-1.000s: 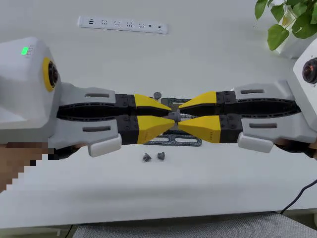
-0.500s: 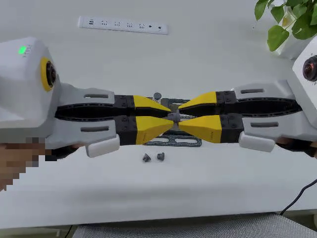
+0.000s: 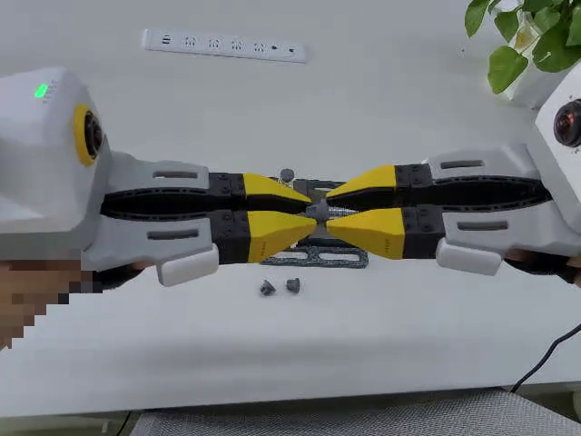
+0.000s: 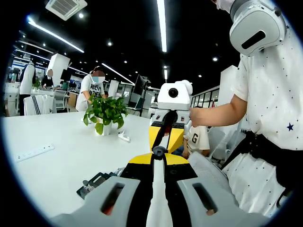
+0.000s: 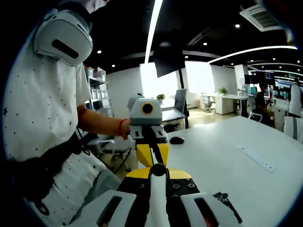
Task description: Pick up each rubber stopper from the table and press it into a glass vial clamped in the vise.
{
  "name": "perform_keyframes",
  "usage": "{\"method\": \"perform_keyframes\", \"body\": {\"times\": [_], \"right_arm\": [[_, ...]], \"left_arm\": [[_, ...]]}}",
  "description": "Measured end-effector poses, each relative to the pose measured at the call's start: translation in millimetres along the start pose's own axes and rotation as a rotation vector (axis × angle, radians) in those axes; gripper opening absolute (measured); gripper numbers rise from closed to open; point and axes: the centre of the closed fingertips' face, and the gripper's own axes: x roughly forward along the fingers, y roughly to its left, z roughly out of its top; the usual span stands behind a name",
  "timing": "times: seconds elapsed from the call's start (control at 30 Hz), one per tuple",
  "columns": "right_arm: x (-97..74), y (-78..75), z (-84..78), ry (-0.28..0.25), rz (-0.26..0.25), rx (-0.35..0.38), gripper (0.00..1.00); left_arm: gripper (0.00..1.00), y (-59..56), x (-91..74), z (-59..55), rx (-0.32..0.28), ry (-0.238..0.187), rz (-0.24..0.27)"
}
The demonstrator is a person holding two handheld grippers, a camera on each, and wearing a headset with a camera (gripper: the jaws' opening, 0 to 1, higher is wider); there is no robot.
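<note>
Left gripper (image 3: 305, 212) and right gripper (image 3: 332, 213), jaws closed, are both pinching one stopper (image 3: 318, 211) over the vise (image 3: 309, 260); transfer needs steadying.

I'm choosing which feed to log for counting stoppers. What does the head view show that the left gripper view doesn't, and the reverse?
Head view: two loose stoppers lying on the table in front of the vise.
Left gripper view: the wearer's headset and spotted shirt, a person standing in the background, and ceiling lights.
Both: the left tongs and right tongs pinching a small grey piece tip to tip, the vise, the power strip and the plant.
</note>
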Motion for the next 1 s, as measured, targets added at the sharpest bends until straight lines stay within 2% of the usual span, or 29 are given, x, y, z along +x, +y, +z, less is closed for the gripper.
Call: {"method": "perform_keyframes", "body": {"times": [0.47,0.7,1.0], "right_arm": [[7.3,0.3,-3.3,0.040,0.004,0.011,0.06],[7.8,-3.5,-4.1,0.058,-0.004,0.015,0.06],[1.4,-22.9,-6.0,0.098,-0.052,0.008,0.06]], "left_arm": [[0.04,0.0,-2.9,-5.1,0.005,0.016,0.017],[0.08,-0.3,-4.9,-7.1,0.004,0.017,0.028],[0.15,7.0,-11.3,-15.5,0.005,0.045,0.063]]}}
